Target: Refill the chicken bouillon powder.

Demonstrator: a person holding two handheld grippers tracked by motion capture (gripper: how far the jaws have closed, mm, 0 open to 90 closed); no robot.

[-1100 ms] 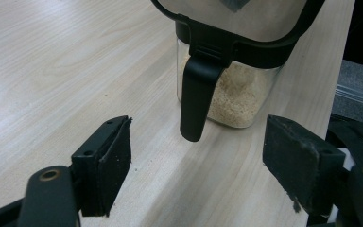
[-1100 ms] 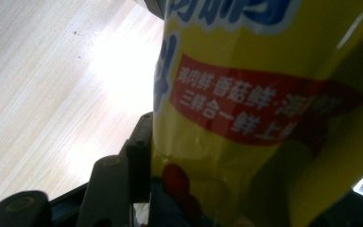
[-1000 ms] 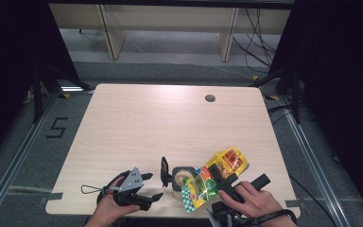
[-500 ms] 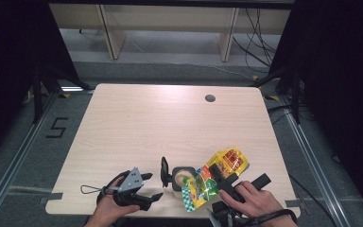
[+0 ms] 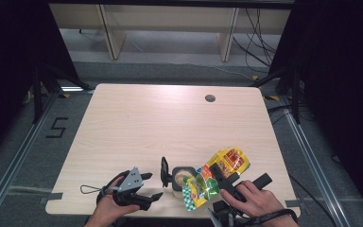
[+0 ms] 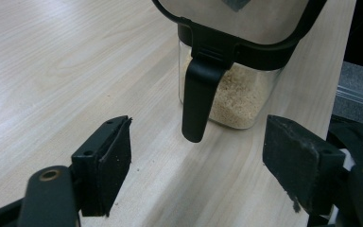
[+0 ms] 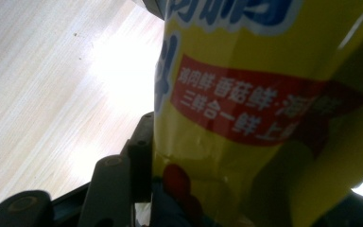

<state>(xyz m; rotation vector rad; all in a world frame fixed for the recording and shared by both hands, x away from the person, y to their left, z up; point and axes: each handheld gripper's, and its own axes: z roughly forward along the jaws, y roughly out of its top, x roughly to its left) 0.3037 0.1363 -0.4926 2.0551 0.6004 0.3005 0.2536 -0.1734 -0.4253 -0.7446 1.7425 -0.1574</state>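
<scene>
A clear jar holding pale grains stands near the table's front edge, its black lid flipped up on the left side. In the left gripper view the jar is straight ahead, the lid's tab hanging down in front. My left gripper is open just left of the jar, touching nothing. A yellow and green snack bag leans against the jar's right side. My right gripper is shut on the bag, one finger pressed to its side.
The light wooden table has a round cable hole at the back right. Both hands sit at the front edge. A thin cable loop trails left of the left hand. Dark floor and shelf legs lie beyond the table.
</scene>
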